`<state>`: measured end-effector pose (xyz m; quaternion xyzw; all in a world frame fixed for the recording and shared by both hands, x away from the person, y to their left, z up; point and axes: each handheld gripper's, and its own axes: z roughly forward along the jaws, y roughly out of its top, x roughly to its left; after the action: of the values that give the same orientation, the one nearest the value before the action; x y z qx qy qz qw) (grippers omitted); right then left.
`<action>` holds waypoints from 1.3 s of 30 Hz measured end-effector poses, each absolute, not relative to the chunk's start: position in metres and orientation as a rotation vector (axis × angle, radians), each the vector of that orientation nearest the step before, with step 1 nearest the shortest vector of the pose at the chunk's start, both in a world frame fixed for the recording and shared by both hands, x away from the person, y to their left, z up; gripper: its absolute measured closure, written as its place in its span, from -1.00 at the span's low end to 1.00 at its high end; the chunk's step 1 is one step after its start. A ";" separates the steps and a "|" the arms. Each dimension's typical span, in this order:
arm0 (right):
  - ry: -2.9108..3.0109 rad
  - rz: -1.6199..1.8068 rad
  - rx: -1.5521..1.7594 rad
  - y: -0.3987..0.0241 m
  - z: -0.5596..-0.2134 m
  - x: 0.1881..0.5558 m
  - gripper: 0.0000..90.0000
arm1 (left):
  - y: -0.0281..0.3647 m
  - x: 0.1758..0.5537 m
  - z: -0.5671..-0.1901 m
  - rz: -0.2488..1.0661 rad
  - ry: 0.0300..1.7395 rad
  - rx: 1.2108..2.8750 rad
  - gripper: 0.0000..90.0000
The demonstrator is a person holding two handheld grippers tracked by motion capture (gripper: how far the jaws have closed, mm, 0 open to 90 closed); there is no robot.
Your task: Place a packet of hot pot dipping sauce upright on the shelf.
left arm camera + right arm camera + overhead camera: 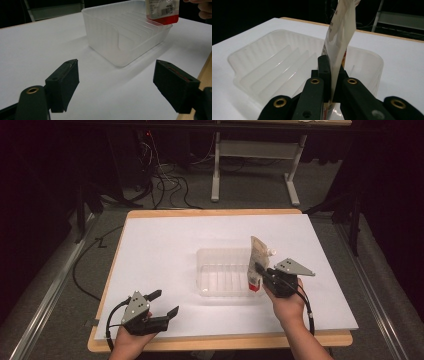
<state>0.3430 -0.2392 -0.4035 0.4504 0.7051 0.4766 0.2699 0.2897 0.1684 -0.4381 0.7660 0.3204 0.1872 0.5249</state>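
A clear plastic tray [220, 292] with ribbed slots stands in the middle of the white table; it also appears as the tray [100, 30] and the tray [244, 65]. My right gripper [261, 271] is shut on a beige pouch [257, 255] with a white spout and a red bottom edge, held upright over the tray's right end. In the right gripper view the pouch [342, 30] rises from between the closed right gripper [331, 75]. My left gripper [165, 302] rests near the front left edge, open and with nothing in it; its fingers [63, 82] stand wide apart. The pouch [162, 10] shows its red edge above the tray.
A white sheet [160, 250] covers the wooden table [220, 340]. Beyond the far edge are cables [170, 180] on the floor and a white desk frame [250, 155]. Open table surface lies left of the tray.
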 end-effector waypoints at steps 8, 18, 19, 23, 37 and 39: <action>1.879 1.269 1.224 -0.238 -0.406 0.355 1.00 | 0.167 0.290 -0.438 0.443 0.763 1.838 -0.53; 1.846 1.256 1.241 -0.235 -0.409 0.365 1.00 | 0.167 0.290 -0.439 0.441 0.764 1.837 -0.53; 1.842 1.255 1.237 -0.235 -0.409 0.366 1.00 | 0.166 0.290 -0.439 0.441 0.761 1.838 -0.53; 1.821 1.235 1.246 -0.232 -0.412 0.371 1.00 | 0.167 0.290 -0.439 0.441 0.763 1.837 -0.53; 1.833 1.193 1.215 -0.227 -0.418 0.368 1.00 | 0.167 0.290 -0.439 0.441 0.759 1.841 -0.53; 1.834 1.198 1.220 -0.228 -0.420 0.368 0.99 | 0.167 0.290 -0.439 0.442 0.758 1.841 -0.53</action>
<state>0.3676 -0.2280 -0.4198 0.4622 0.6951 0.4539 0.3117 0.2904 0.1666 -0.4391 0.7692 0.3166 0.1847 0.5235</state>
